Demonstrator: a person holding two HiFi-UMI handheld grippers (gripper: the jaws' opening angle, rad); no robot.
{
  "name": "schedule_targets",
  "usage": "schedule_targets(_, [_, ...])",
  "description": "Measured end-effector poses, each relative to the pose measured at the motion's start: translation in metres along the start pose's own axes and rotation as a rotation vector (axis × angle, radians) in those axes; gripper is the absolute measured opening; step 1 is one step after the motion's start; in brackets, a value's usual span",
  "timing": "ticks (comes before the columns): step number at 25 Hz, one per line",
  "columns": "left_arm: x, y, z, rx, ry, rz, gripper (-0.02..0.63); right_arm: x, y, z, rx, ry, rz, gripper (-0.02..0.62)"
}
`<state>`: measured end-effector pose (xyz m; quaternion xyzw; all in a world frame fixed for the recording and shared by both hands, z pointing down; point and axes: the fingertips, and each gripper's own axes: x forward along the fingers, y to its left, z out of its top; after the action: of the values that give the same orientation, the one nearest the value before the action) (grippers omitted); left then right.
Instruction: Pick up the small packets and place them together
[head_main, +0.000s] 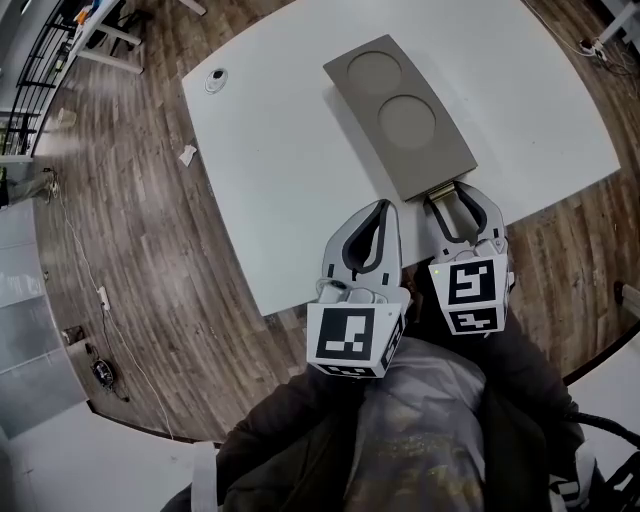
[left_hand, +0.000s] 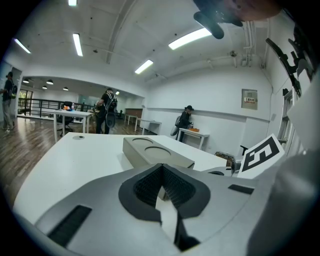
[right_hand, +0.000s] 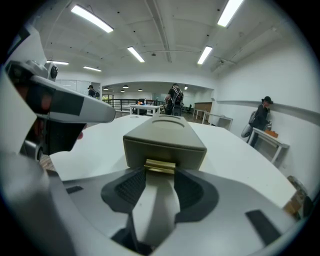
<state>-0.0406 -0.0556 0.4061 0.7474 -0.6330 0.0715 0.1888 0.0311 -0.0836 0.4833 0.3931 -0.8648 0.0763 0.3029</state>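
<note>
A small gold packet (head_main: 446, 189) (right_hand: 160, 165) lies on the white table (head_main: 290, 170) against the near end of a grey-beige box (head_main: 400, 110) (right_hand: 165, 137) that has two round recesses on top. My right gripper (head_main: 448, 194) (right_hand: 160, 171) has its fingertips on either side of the packet and touching both its edges. My left gripper (head_main: 382, 207) (left_hand: 161, 168) sits just left of it near the table's front edge. Its tips meet with nothing between them. The box (left_hand: 155, 152) lies ahead and to its right.
A small round grey disc (head_main: 216, 78) lies at the table's far left corner. A wooden floor surrounds the table, with a paper scrap (head_main: 188, 154) and cables on it. People (left_hand: 107, 111) and other tables stand far across the room.
</note>
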Motion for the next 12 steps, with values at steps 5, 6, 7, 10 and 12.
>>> schedule_targets(5, [-0.011, 0.0, 0.001, -0.002, 0.016, 0.008, 0.003, -0.011, 0.007, -0.007, 0.04, -0.003, 0.007, 0.186])
schedule_targets(6, [-0.012, -0.002, 0.001, 0.0, 0.017, 0.006, 0.003, -0.014, 0.008, -0.009, 0.04, -0.003, 0.006, 0.186])
schedule_targets(7, [-0.013, -0.004, 0.001, 0.004, 0.017, 0.002, 0.003, -0.017, 0.009, -0.011, 0.041, -0.002, 0.006, 0.186])
schedule_targets(10, [-0.016, -0.012, -0.001, 0.012, 0.027, -0.009, 0.003, -0.024, 0.009, -0.017, 0.05, -0.001, 0.007, 0.186])
schedule_targets(12, [-0.019, -0.019, -0.003, 0.017, 0.038, -0.017, 0.003, -0.031, 0.01, -0.022, 0.055, 0.0, 0.006, 0.186])
